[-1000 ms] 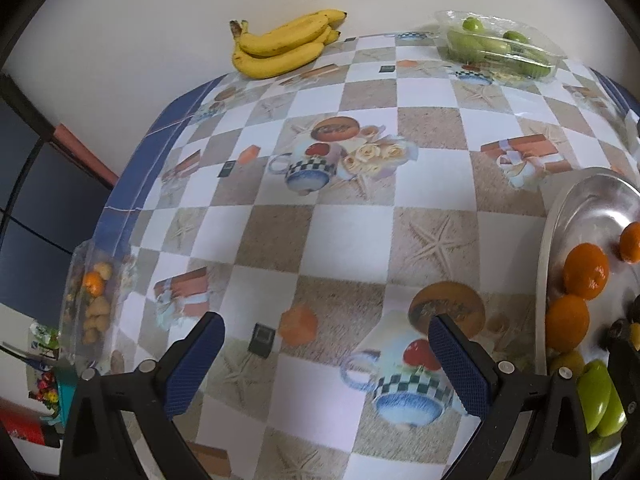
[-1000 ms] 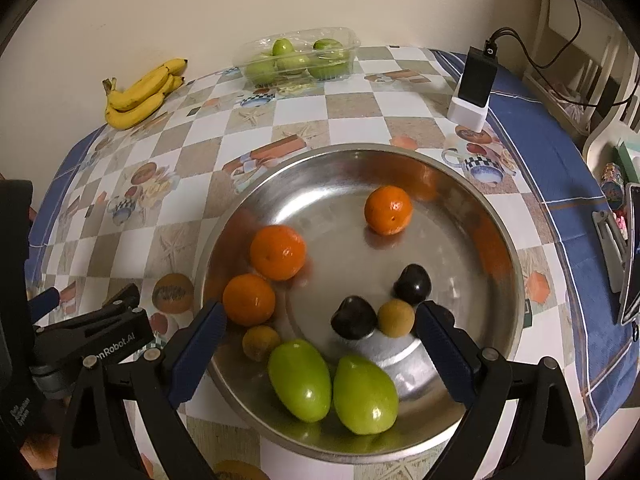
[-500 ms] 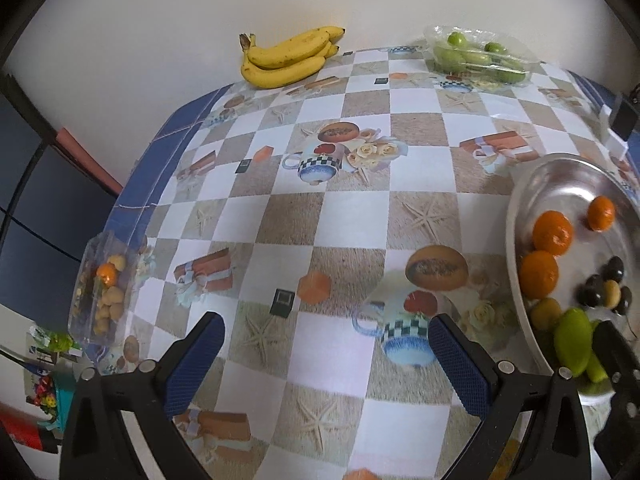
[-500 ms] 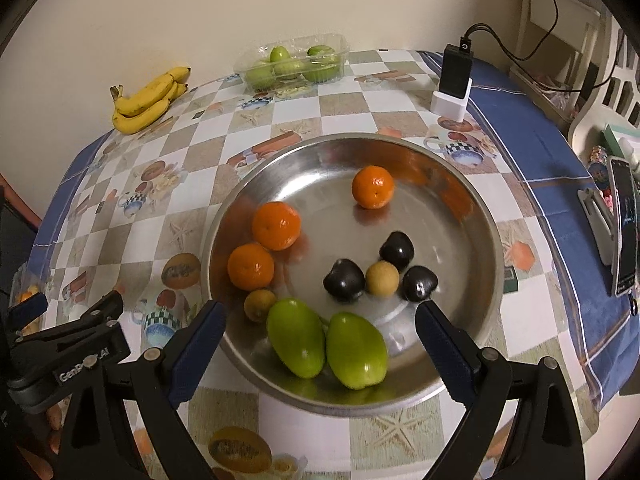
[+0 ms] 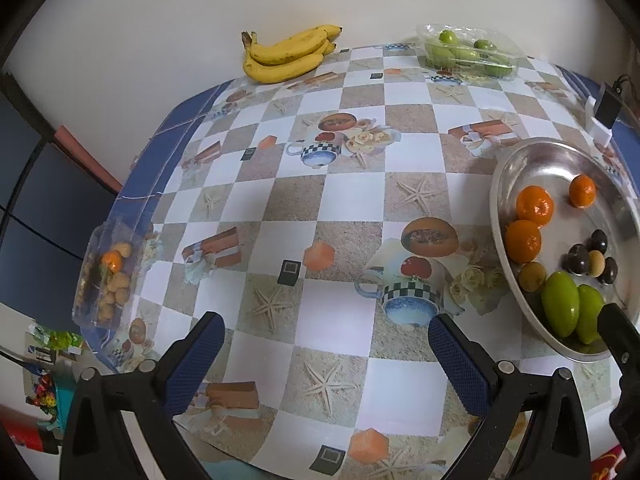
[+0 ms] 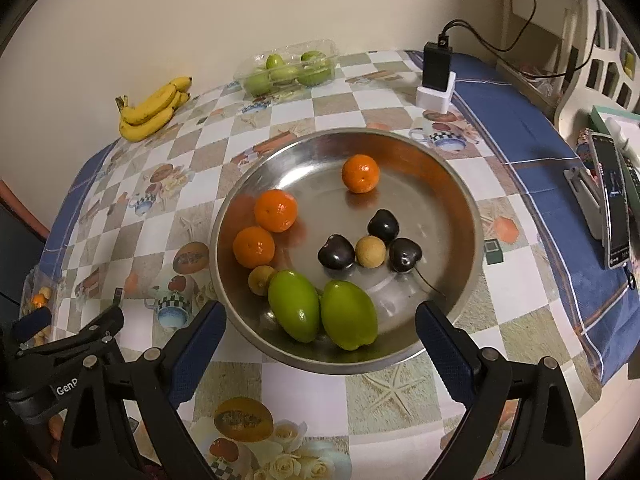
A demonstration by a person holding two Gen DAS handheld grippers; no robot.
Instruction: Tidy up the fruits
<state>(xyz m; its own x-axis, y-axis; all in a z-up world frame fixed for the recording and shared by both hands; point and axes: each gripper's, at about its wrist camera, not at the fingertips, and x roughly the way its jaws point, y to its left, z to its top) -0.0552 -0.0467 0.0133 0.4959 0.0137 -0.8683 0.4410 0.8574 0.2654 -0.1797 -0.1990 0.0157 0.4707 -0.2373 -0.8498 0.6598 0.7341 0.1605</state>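
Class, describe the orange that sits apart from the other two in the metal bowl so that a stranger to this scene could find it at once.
Start at the big steel bowl on the checkered tablecloth. Two oranges touch each other along its left wall, above two green fruits. The one you want, the lone orange, lies by itself on the far side of the bowl, beyond the dark cherries, touching nothing.
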